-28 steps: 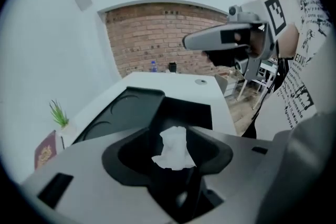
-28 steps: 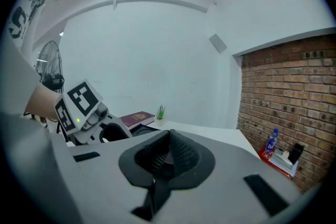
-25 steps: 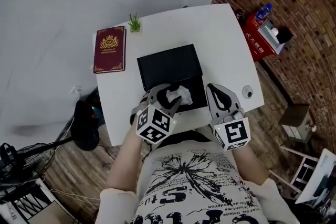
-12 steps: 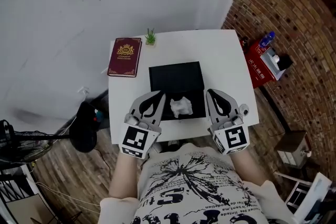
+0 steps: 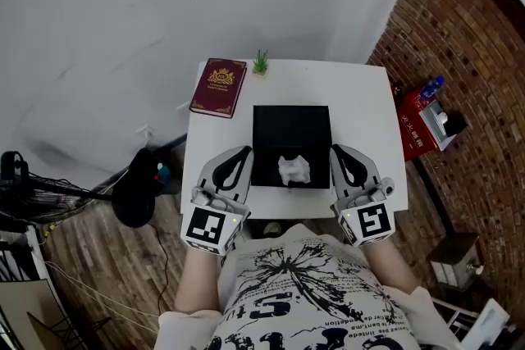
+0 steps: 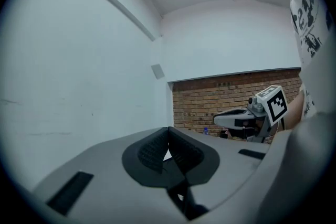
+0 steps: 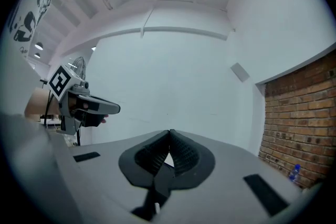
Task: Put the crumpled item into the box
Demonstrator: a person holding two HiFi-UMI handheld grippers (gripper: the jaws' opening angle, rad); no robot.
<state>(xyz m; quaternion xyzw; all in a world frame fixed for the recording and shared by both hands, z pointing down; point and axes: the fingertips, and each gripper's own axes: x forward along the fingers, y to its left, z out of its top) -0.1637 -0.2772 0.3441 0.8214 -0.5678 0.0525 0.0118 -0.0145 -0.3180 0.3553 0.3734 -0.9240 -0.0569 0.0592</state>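
A white crumpled item (image 5: 294,170) lies inside the open black box (image 5: 291,129) on the white table (image 5: 361,106), near the box's front wall. My left gripper (image 5: 239,153) is held just left of the box, shut and empty, its tip pointing up. To the right of the box my right gripper (image 5: 342,152) stands the same way, shut with nothing in it. In the left gripper view the jaws (image 6: 168,138) meet at the tip and the right gripper (image 6: 252,115) shows beyond. In the right gripper view the jaws (image 7: 169,140) also meet, with the left gripper (image 7: 79,102) at the left.
A dark red book (image 5: 218,87) lies at the table's far left corner, next to a small green plant (image 5: 261,62). A brick wall (image 5: 467,94) stands to the right with a red object (image 5: 420,123) at its foot. A black fan (image 5: 135,193) stands on the wooden floor at the left.
The left gripper let go of the crumpled item in the box, pulled back to the left and shut empty. The head view shifted, so the table sits further right.
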